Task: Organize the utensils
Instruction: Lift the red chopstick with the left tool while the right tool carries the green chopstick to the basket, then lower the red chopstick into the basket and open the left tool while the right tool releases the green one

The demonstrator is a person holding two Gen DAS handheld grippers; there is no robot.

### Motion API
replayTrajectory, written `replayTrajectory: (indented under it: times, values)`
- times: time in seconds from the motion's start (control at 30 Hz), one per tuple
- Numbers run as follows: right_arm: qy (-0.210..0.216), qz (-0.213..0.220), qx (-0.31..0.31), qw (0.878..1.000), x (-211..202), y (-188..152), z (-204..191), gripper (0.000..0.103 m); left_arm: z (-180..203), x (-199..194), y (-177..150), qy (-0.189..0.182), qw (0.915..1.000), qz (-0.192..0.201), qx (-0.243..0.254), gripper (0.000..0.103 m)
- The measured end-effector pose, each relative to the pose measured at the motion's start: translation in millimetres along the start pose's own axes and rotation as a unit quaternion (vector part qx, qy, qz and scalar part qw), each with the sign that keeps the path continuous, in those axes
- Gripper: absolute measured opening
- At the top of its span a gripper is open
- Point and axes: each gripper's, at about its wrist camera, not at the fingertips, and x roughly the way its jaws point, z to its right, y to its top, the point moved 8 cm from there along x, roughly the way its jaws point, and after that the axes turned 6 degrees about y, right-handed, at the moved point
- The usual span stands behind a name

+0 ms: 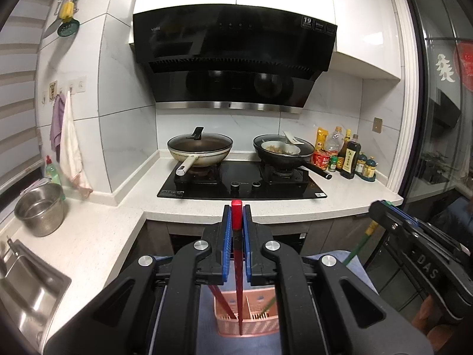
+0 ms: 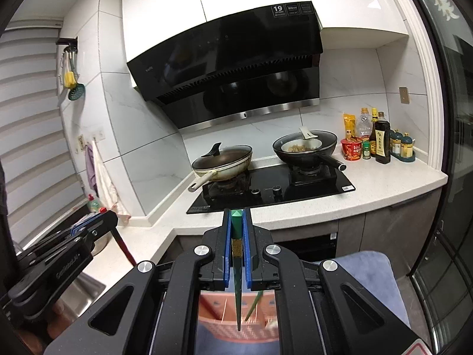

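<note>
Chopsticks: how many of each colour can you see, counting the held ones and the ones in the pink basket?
Red chopsticks: 2, one in the left gripper, one in the pink basket.
Green chopsticks: 2, one in the right gripper, one in the basket.
Total: 4

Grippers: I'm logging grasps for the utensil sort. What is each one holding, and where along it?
Left gripper: a red chopstick, clamped near its thick top end. Right gripper: a green chopstick, likewise near the top. Both tips hang toward the pink basket.
</note>
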Motion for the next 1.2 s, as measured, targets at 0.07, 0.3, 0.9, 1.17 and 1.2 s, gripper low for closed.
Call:
replayTrajectory:
  times: [0.07, 0.3, 0.9, 1.17, 1.2]
  values:
    - [0.002, -0.005, 0.005, 1.000, 16.3, -0.7, 3.7, 0.007, 1.4, 12.5, -1.9, 0.002, 1.0000, -0.005, 0.001, 0.007]
    - [0.004, -0.026, 0.007, 1.000, 51.1, -19.2, 10.8, 0.007, 0.4, 39.3, -5.8, 0.001, 0.9999, -0.012, 0.001, 0.007]
    - [-0.021, -0.102, 0.023, 0.994, 89.2, -86.5, 39.1, 0.016, -9.2, 78.3, -59.2, -0.001, 0.9974, -0.071, -0.011, 0.010]
    - [-0.022, -0.099, 0.019, 0.995, 78.6, -86.3, 38.7, 0.020, -13.7, 71.4, -67.3, 0.017, 0.9971, -0.072, -0.014, 0.051]
    - [-0.022, -0.099, 0.017, 0.995, 76.6, -86.6, 37.7, 0.020, -13.2, 70.1, -68.5, 0.019, 0.9971, -0.073, -0.011, 0.051]
